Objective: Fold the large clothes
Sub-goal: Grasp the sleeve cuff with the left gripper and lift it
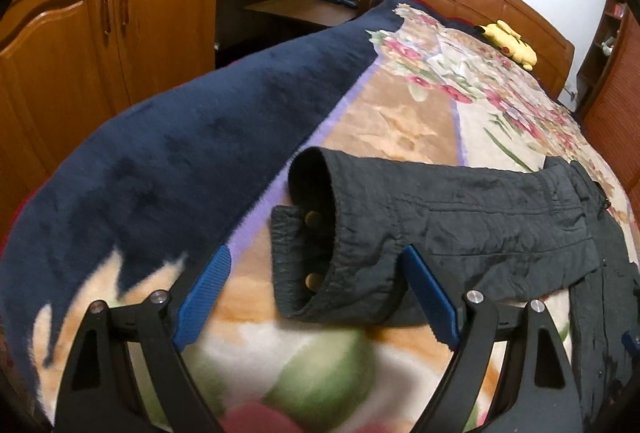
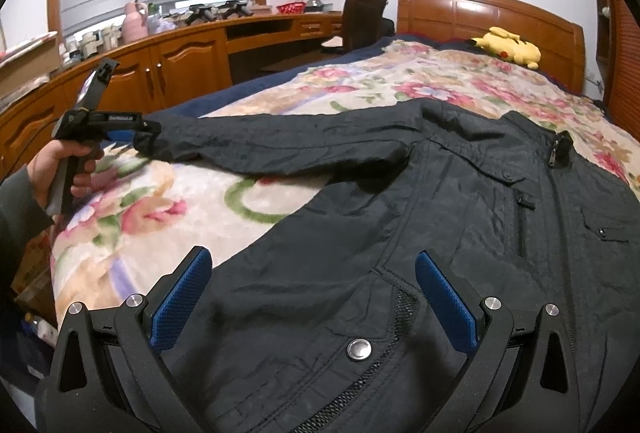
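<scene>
A black jacket (image 2: pixel 460 201) lies spread front-up on the floral blanket (image 2: pixel 360 81), zipped, with its left sleeve (image 2: pixel 272 145) stretched out to the side. In the left wrist view the sleeve cuff (image 1: pixel 320 233) with two brass snaps lies between the blue pads of my open left gripper (image 1: pixel 316 273). The left gripper also shows in the right wrist view (image 2: pixel 148 127), at the cuff's end, held by a hand. My right gripper (image 2: pixel 312 273) is open just above the jacket's lower hem, near a metal snap (image 2: pixel 359 348); it holds nothing.
A yellow plush toy (image 2: pixel 506 47) lies by the wooden headboard (image 2: pixel 488 13). A wooden cabinet and desk (image 1: pixel 120 17) run along the bed's left side, with a chair (image 2: pixel 360 17) at the desk. The blanket's dark blue border (image 1: pixel 180 161) hangs at the bed edge.
</scene>
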`<state>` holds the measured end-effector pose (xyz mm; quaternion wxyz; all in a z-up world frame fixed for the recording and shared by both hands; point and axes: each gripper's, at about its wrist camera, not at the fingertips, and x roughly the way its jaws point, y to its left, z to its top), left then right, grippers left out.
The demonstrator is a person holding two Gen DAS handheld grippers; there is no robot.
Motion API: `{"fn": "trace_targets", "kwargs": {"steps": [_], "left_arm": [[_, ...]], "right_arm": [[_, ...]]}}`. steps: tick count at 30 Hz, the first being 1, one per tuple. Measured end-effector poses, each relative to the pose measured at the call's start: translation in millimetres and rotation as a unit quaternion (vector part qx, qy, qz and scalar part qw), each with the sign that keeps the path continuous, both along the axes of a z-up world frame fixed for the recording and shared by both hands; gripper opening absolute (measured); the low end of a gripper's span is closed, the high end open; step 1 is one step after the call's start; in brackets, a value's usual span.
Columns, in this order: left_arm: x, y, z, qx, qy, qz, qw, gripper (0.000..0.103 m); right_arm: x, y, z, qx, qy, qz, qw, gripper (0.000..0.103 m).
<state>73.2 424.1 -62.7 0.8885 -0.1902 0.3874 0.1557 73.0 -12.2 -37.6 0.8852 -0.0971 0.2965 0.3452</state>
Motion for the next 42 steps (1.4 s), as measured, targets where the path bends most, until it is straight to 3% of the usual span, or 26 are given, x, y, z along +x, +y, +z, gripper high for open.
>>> {"fn": "trace_targets", "kwargs": {"steps": [4, 5, 6, 7, 9, 10, 17, 23, 30, 42], "left_arm": [[7, 0, -8, -0.019, 0.010, -0.013, 0.9997, 0.062], [9, 0, -9, -0.023, 0.014, -0.011, 0.9996, 0.061], [11, -1, -10, -0.023, 0.017, -0.012, 0.9995, 0.053], [12, -2, -10, -0.028, 0.017, -0.020, 0.9992, 0.032], [18, -8, -10, -0.045, 0.027, -0.043, 0.9977, 0.015], [19, -14, -5, -0.031, 0.034, -0.045, 0.9979, 0.011], [10, -71, 64, 0.050, -0.005, -0.085, 0.9952, 0.008], [3, -130, 113, 0.082, -0.048, -0.126, 0.9875, 0.008], [4, -201, 140, 0.088, -0.088, -0.177, 0.9764, 0.008], [-1, -329, 160, 0.085, -0.125, -0.277, 0.9488, 0.008]], "right_arm": [[1, 1, -1, -0.002, 0.004, 0.002, 1.000, 0.103], [1, 1, -1, -0.002, 0.004, 0.002, 1.000, 0.103], [1, 1, -1, -0.002, 0.005, 0.002, 1.000, 0.103], [1, 0, -1, -0.002, 0.005, 0.002, 1.000, 0.103], [1, 1, -1, -0.001, 0.005, 0.002, 1.000, 0.103], [1, 0, -1, -0.001, 0.006, 0.002, 1.000, 0.103], [0, -13, 13, 0.015, 0.011, 0.007, 1.000, 0.103], [1, -50, 35, 0.018, -0.013, -0.014, 1.000, 0.103], [11, -95, 42, -0.001, -0.033, -0.058, 0.998, 0.103], [26, -164, 45, -0.005, -0.032, -0.116, 0.993, 0.103]]}}
